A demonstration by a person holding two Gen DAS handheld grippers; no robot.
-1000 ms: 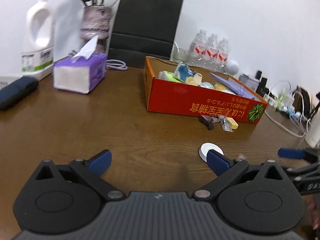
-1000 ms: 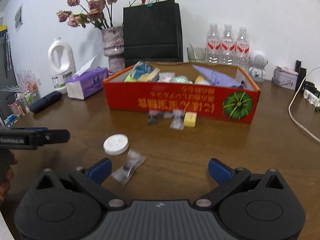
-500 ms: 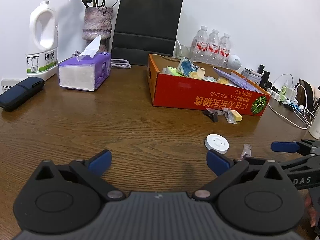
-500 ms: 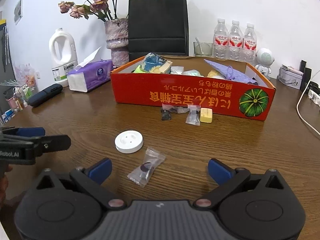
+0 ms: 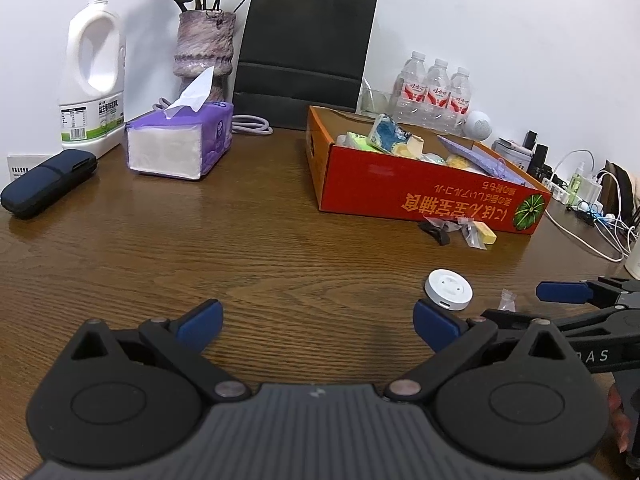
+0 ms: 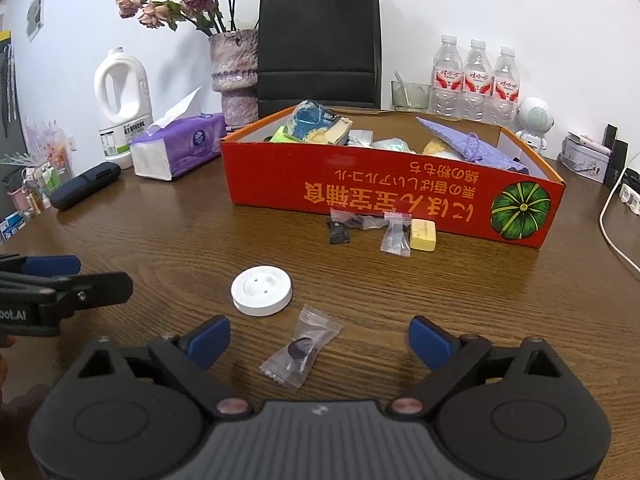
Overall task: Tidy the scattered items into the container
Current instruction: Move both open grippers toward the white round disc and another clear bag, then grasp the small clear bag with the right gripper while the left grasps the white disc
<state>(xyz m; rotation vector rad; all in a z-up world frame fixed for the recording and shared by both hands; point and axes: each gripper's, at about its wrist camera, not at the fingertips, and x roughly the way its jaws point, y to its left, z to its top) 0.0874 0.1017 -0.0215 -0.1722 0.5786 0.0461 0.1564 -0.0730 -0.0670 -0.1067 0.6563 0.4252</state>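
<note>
Both grippers hang low over the brown wooden table (image 6: pixel 460 288), and both are spread wide with nothing between their blue pads. The right gripper (image 6: pixel 319 338) sits right over a clear candy wrapper (image 6: pixel 301 347) with a dark sweet inside; that wrapper lies on the table between the two blue fingertips (image 6: pixel 209 338), touching neither. Just beyond it, to the left, rests a white round puck (image 6: pixel 261 290) with two small holes on top.

From the left wrist view, the left gripper (image 5: pixel 318 322) is over bare wood, the same white puck (image 5: pixel 448 290) just past its right fingertip, and the right gripper's blue tip (image 5: pixel 564 292) pokes in from the right edge.

Further back stands the red cardboard box (image 6: pixel 384 196), pumpkin picture on its front, already holding a blue and yellow snack packet (image 6: pixel 316 122), a purple knitted pouch (image 6: pixel 468 148) and other bits. Against its front wall, on the table, lie a dark wrapped sweet (image 6: pixel 339 232), a clear wrapped sweet (image 6: pixel 394 236) and a yellow block (image 6: pixel 423 234), the last two touching.

Over to the left: a purple tissue pack (image 6: pixel 178 148), a white jug (image 6: pixel 122 104) and a dark case (image 6: pixel 86 185).
</note>
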